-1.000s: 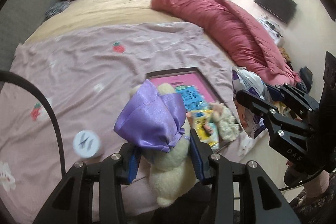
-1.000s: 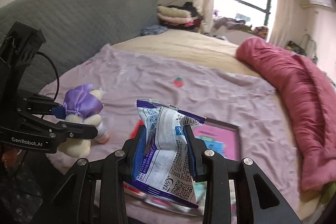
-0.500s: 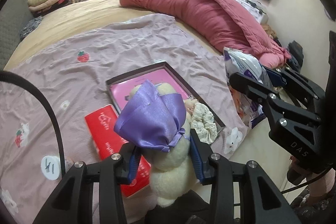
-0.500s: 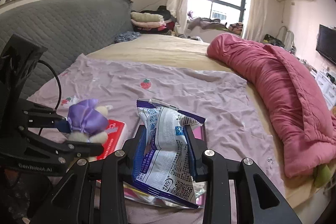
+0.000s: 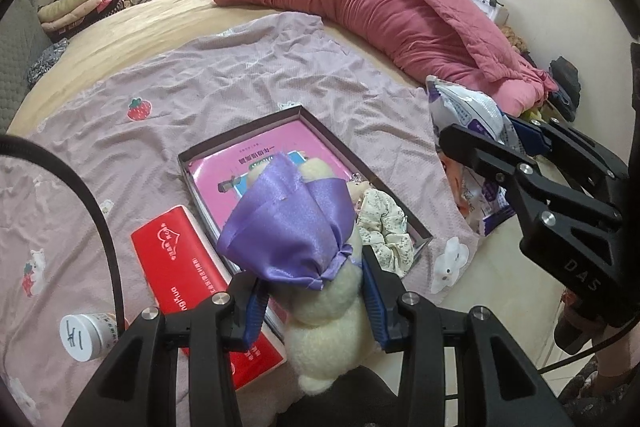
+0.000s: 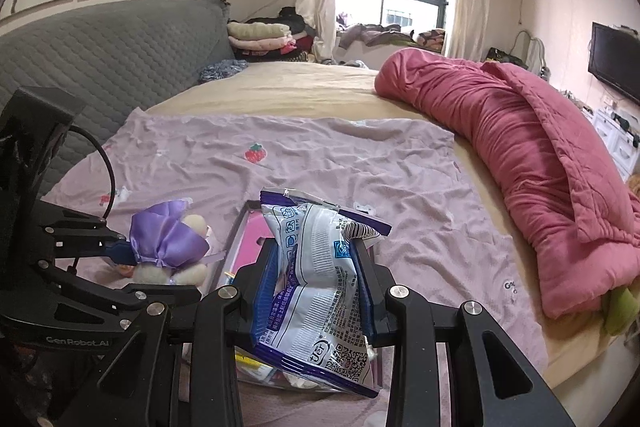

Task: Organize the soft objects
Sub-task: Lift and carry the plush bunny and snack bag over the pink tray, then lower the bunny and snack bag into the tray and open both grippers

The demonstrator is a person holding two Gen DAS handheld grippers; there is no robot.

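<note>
My left gripper (image 5: 316, 291) is shut on a cream plush toy (image 5: 332, 315) with a purple satin bow (image 5: 288, 227), held above the near edge of the bed; the toy also shows in the right wrist view (image 6: 168, 251). My right gripper (image 6: 316, 287) is shut on a white and blue snack bag (image 6: 320, 283), which shows at the right of the left wrist view (image 5: 468, 115). Below lies a shallow dark box (image 5: 240, 141) with a pink book (image 5: 260, 159) and a floral scrunchie (image 5: 384, 227) inside.
A red tissue pack (image 5: 188, 267) and a white-capped bottle (image 5: 86, 337) lie on the lilac sheet (image 5: 240, 75) left of the box. A rolled pink quilt (image 6: 520, 147) runs along the right side of the bed. The grey headboard (image 6: 100, 59) is at the far left.
Both grippers have pulled back and swung left with their loads. The box, red pack and bottle have come into fuller view beneath the plush toy.
</note>
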